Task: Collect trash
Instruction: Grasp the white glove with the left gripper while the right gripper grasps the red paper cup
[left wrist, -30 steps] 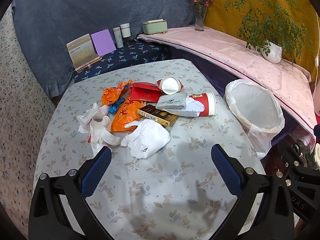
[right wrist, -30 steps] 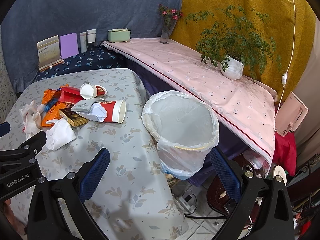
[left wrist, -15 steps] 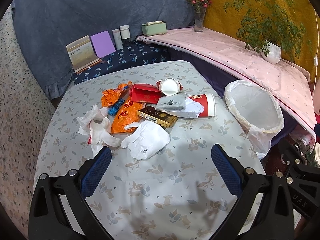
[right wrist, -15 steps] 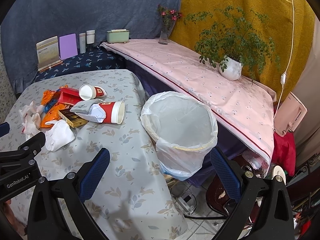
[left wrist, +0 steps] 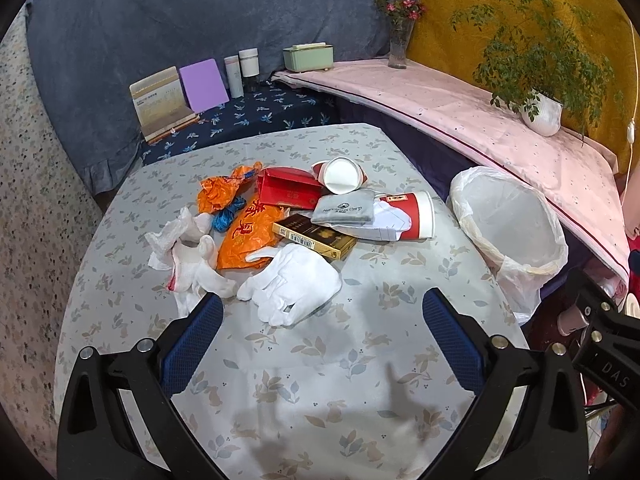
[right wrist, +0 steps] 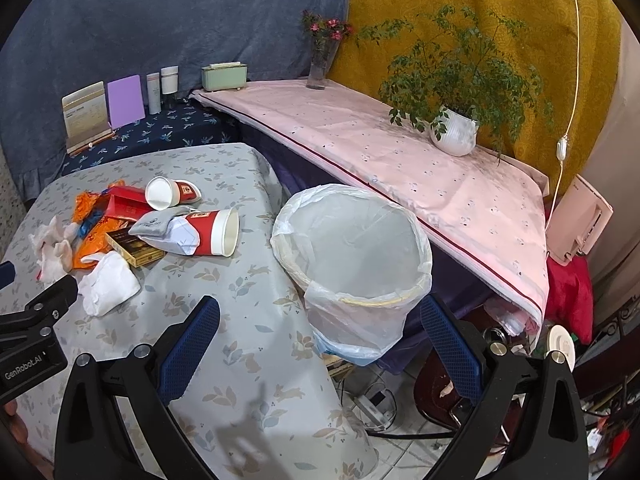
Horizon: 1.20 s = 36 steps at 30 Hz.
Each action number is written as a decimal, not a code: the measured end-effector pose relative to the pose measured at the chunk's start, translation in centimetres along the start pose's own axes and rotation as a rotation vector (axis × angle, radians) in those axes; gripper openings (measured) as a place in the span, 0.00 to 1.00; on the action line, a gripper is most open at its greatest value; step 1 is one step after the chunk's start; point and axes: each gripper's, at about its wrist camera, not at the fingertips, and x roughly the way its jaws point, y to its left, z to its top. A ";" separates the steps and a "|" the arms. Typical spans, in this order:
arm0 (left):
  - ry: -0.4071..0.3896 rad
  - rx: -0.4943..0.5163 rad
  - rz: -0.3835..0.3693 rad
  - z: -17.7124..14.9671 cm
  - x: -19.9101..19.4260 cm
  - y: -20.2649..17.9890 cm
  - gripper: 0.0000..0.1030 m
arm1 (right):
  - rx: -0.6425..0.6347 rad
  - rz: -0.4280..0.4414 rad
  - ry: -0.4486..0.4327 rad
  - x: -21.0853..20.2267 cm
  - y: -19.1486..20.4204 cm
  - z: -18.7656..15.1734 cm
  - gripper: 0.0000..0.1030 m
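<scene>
Ahead of the left hand-held gripper (left wrist: 322, 334), the leaf-patterned surface (left wrist: 360, 360) carries white gloves (left wrist: 294, 284), orange wrappers (left wrist: 248, 236), a cigarette box (left wrist: 316, 236) and paper cups (left wrist: 416, 216).

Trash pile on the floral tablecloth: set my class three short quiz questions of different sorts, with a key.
1. True or false: the lined bin already holds trash.
2. Which lies nearest the left gripper? A white glove B large red paper cup C red box
3. Fill in: the right gripper jaws are ____.

Key: 1 false; 2 A; 3 open
</scene>
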 end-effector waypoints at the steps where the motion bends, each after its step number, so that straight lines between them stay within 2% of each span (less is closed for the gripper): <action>1: 0.002 -0.005 -0.003 0.0 0.3 0.3 0.93 | 0.002 0.004 -0.002 0.2 0.0 0.0 0.93; 11: 0.065 -0.070 -0.042 -1.0 4.4 4.7 0.93 | 0.011 0.044 0.008 3.0 1.3 0.7 0.93; 15: 0.093 -0.044 -0.109 -1.5 6.2 5.2 0.93 | 0.002 0.052 0.019 4.4 2.2 1.1 0.93; 20: 0.134 -0.052 -0.134 -1.7 8.6 5.6 0.92 | -0.005 0.067 0.036 6.2 3.4 1.7 0.93; 23: 0.149 -0.077 -0.154 -1.6 9.7 5.8 0.86 | -0.015 0.075 0.041 7.0 4.1 2.0 0.93; 26: 0.160 -0.060 -0.149 -1.4 10.7 5.4 0.85 | -0.018 0.078 0.045 7.8 4.7 2.2 0.93; 28: 0.167 -0.041 -0.140 -1.3 11.3 5.0 0.79 | -0.014 0.080 0.049 8.3 4.9 2.4 0.93; 30: 0.185 -0.027 -0.136 -1.3 12.0 4.7 0.64 | -0.010 0.082 0.057 8.8 5.0 2.5 0.93; 34: 0.223 -0.023 -0.145 -1.4 13.3 4.3 0.55 | 0.005 0.101 0.065 9.8 5.2 2.8 0.93; 36: 0.227 -0.009 -0.145 -1.5 13.5 4.1 0.41 | 0.000 0.103 0.066 10.2 5.5 3.0 0.93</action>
